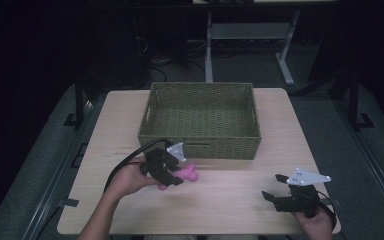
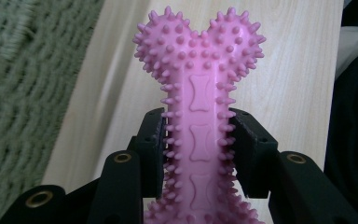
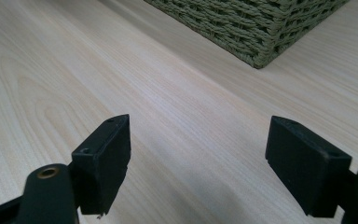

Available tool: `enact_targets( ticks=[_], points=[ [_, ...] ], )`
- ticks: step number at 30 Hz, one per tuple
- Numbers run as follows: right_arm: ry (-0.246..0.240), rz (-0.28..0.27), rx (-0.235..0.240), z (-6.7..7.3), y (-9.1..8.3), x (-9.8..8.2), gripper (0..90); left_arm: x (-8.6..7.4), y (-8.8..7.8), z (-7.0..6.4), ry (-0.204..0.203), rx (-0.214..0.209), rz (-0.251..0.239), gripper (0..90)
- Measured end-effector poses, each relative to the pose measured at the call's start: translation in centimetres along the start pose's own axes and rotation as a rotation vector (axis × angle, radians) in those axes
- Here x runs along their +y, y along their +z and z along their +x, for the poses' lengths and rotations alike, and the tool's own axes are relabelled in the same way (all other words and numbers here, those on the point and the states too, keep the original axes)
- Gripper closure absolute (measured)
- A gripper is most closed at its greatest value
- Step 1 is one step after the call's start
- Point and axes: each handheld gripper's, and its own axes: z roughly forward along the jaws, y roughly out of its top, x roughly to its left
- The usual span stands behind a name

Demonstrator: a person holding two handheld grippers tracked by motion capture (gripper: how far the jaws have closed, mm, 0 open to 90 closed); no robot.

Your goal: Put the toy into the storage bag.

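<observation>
Here the left gripper [image 2: 199, 140] pinches a pink spiky bone toy [image 2: 199, 88] by the middle of its shaft, one black jaw on each side. In the left gripper view the forked end of the toy stands out beyond the jaws, and the other end reaches back between them toward the camera. The jaws press on soft spikes and not on the flat body, so I judge the hold is not very firm: the spikes can bend, and the toy can turn or slide out if the hand swings fast.

Under the toy is the wooden table [image 2: 284, 70], and I cannot tell whether the toy is touching it or is lifted a little. In the high view the left gripper [image 1: 172, 176] is held low, just in front of the near wall of the green woven basket [image 1: 200, 142], which stands beyond it. If the toy is meant for the basket, which is only my guess, the long free end can catch on the near rim when the hand does not rise enough, and this may push the basket away.

The right gripper [image 3: 198, 163] has its jaws spread wide with nothing between them, above bare wood. The basket corner [image 3: 261, 56] lies farther ahead of it. In the high view the right gripper [image 1: 282, 192] is well apart from the toy, so it can hardly disturb it.
</observation>
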Motion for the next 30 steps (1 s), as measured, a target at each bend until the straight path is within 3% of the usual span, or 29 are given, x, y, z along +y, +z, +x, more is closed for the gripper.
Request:
enact_targets(
  ticks=[18,30],
  points=[
    [0.014,-0.002,0.003,-0.5,0.0,-0.2,21.6,1.1,-3.5,1.8,-0.004,-0.008,-0.017,58.5],
    [0.025,-0.007,-0.005,-0.4,-0.2,-0.3,21.6,2.1,-4.8,2.6,0.009,-0.021,-0.026,58.5]
  ],
)
